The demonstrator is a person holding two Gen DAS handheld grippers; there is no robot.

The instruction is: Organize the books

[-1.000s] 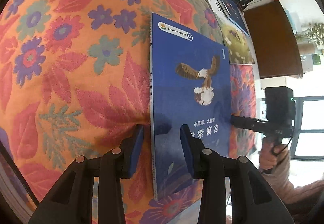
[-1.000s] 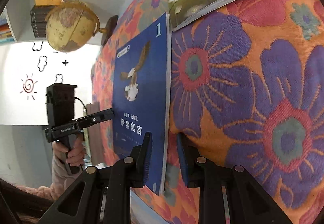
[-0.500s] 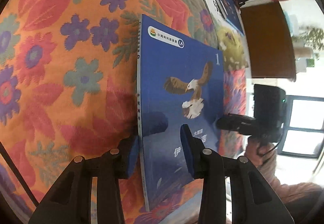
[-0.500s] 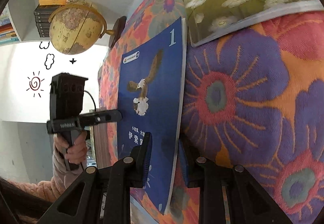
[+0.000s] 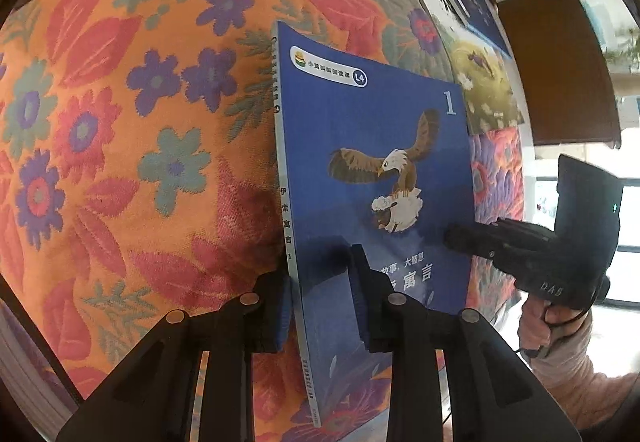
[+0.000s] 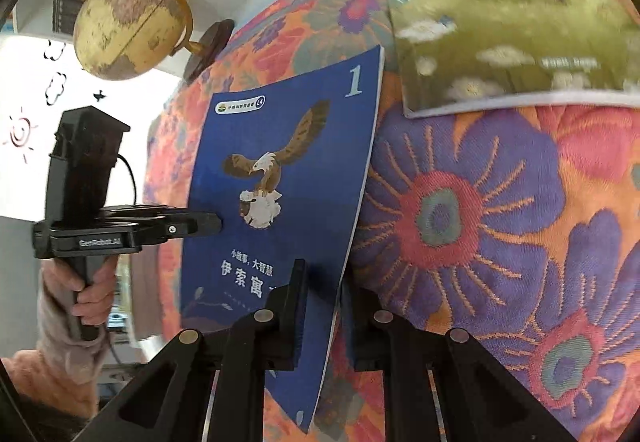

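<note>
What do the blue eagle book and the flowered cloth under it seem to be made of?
Blue eagle book: a thin paperback with a coated paper cover, slightly glossy; it bends where it is lifted, and stacked page edges show along one side. Flowered cloth: woven textile, matte; thread texture and fuzzy pattern edges are visible, though the fibre is unclear.

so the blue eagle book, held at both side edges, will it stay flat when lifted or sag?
Likely sags some: the blue eagle book looks thin and softcover, and its cover already bows in the right wrist view. The left gripper holds the spine edge, probably the stiffer side. The glossy cover may slip against the fingers.
</note>
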